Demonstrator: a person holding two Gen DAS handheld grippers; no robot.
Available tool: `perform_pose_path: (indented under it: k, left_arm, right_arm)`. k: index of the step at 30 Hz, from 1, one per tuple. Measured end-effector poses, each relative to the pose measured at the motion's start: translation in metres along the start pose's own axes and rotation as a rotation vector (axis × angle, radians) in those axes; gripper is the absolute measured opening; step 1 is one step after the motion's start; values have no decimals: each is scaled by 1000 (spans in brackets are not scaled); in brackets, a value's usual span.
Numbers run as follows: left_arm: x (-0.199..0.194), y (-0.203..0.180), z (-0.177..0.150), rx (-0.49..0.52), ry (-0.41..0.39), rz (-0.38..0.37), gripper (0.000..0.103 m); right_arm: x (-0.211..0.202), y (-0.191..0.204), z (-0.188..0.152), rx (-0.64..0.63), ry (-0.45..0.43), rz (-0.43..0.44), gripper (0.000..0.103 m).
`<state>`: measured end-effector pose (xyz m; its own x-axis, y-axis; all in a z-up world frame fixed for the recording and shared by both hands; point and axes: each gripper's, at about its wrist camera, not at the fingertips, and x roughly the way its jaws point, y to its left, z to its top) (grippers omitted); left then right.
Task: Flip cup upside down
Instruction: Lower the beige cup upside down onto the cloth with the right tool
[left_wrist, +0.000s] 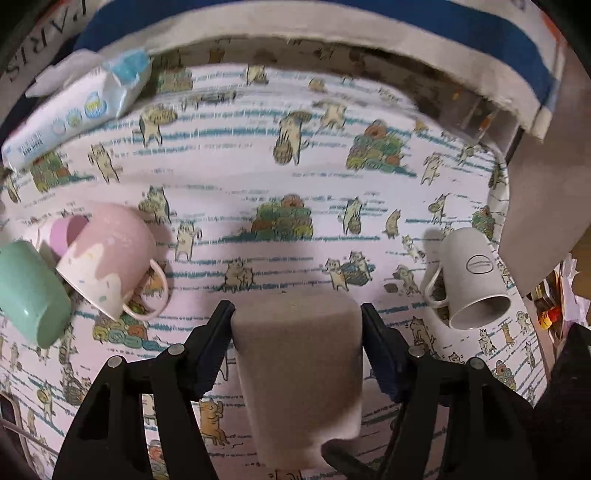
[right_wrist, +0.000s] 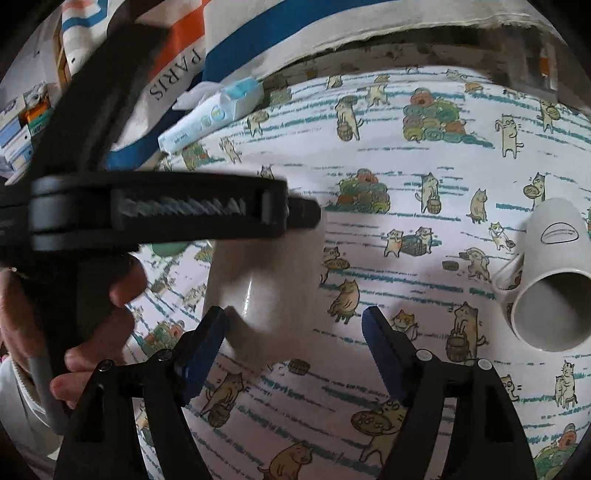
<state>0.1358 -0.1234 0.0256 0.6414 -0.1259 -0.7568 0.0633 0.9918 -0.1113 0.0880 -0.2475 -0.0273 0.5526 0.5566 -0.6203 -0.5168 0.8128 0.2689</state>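
Because the cup (left_wrist: 297, 369) had to turn over, I held it in the left tongs (left_wrist: 297, 328), pressed at both sides above the worktop (left_wrist: 369, 192), probably mid-turn. My right tongs (right_wrist: 295, 332) stood wide and empty, just beside it.

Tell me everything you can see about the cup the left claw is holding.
The cup is plain greyish beige with a matte, stone-like surface, tapering toward one end. The left claw grips it on both sides, holding it above the cat-print tablecloth. No handle shows. In the right wrist view it is blurred.
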Motion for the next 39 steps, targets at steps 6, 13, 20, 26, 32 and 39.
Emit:
perform_pose_path:
  k: [6, 13, 20, 26, 32, 39]
  left_arm:
    - [-15, -7, -6, 40, -53, 6, 66]
    - [-17, -8, -14, 48, -58, -17, 66]
    - [-19, -4, -12, 58, -115, 29, 66]
    - [-10, -2, -9, 84, -151, 83, 66]
    - [-4, 0, -9, 94, -165, 79, 66]
    - [0, -3, -10, 121, -179, 53, 66]
  right_arm:
    - [15, -8, -4, 29, 58, -62, 79]
    - [29, -27, -7, 120, 122, -129, 79]
    - [30, -31, -6, 112, 108, -209, 79]
    - [28, -27, -3, 99, 95, -240, 79]
    - [29, -28, -2, 101, 94, -243, 79]
    - [31, -28, -1, 98, 95, -243, 79]
